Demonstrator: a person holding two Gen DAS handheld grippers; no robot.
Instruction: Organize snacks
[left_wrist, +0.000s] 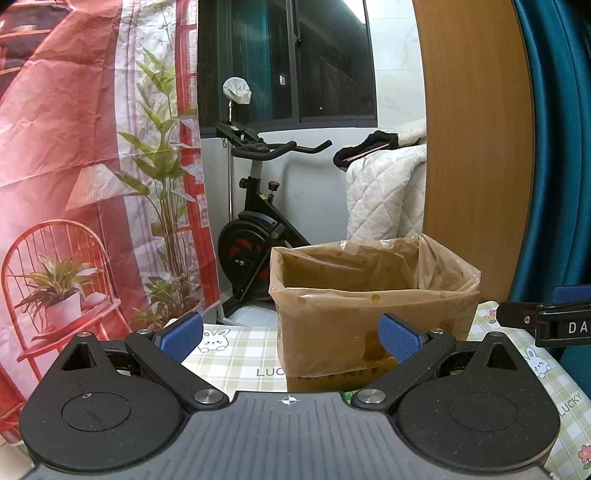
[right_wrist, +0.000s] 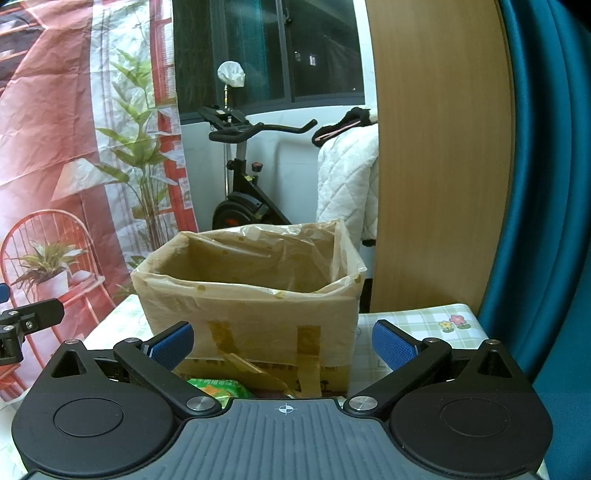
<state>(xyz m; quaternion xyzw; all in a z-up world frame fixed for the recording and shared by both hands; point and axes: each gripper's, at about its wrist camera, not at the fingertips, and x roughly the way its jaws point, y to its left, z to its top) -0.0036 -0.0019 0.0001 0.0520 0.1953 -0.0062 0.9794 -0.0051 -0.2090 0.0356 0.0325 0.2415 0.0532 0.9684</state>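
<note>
- Left wrist view: the left gripper (left_wrist: 291, 338) has its blue-padded fingers (left_wrist: 183, 335) spread wide with nothing between them.
- A cardboard box (left_wrist: 373, 325) lined with a thin plastic bag stands just ahead, slightly right of centre, on a table (left_wrist: 236, 354) covered with a checked cloth printed with rabbits.
- The box's inside is not visible from this low angle.
- A sliver of a green snack packet (left_wrist: 346, 396) peeks out at the box's base, just above the gripper body.
- The right gripper (left_wrist: 546, 323) pokes in at the right edge.
- An exercise bike (left_wrist: 258, 221) stands behind, beside a printed wall hanging (left_wrist: 92, 147).
- Right wrist view: the right gripper (right_wrist: 282, 347) is also spread wide and empty, facing the box (right_wrist: 251, 314).
- The green snack packet (right_wrist: 218, 391) lies on the table in front of the box, low between the fingers, partly hidden by the gripper body.
- Tape strips run down the front of the box.
- The left gripper (right_wrist: 26, 321) shows at the left edge.
</note>
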